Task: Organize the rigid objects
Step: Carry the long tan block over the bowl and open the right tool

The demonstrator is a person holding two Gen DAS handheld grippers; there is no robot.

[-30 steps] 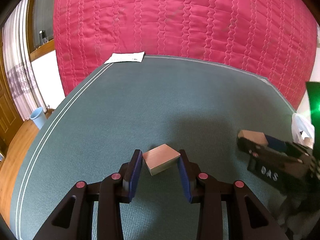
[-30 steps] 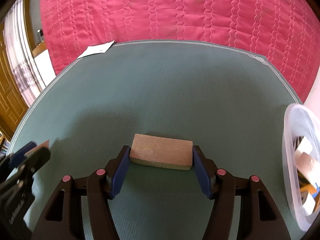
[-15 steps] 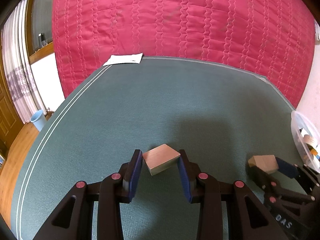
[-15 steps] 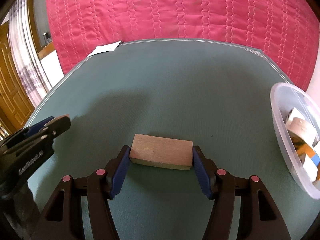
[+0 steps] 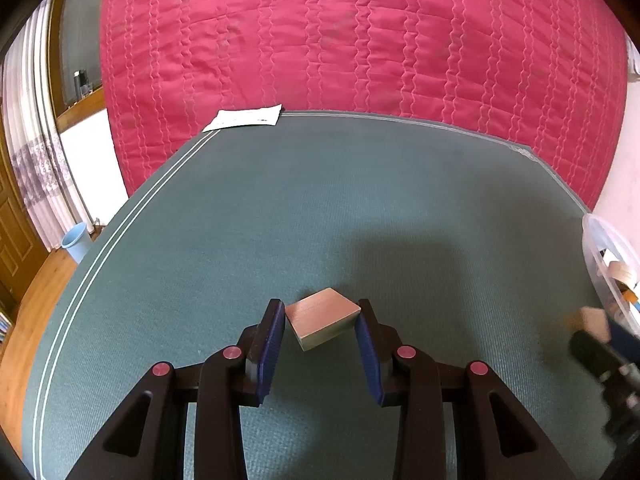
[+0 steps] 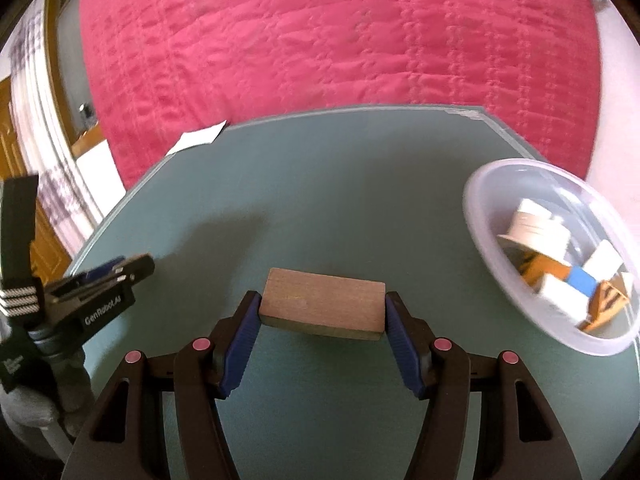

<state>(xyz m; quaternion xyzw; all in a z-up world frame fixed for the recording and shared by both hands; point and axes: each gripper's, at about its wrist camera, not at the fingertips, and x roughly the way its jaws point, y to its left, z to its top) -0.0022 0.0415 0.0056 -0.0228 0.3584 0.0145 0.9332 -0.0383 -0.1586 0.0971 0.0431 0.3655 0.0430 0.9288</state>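
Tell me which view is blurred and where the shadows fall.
Right wrist view: motion-smeared, especially the clear bowl and red quilt, though the held long wooden block stays sharp. Left wrist view: mostly crisp, only the right gripper at the edge blurs; soft shadow lies on the green mat.

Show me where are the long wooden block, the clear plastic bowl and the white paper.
long wooden block (image 6: pixel 322 300): right wrist view, top face.
clear plastic bowl (image 6: pixel 486 236): right wrist view, near-left rim.
white paper (image 5: pixel 244 118): left wrist view, sheet's middle.
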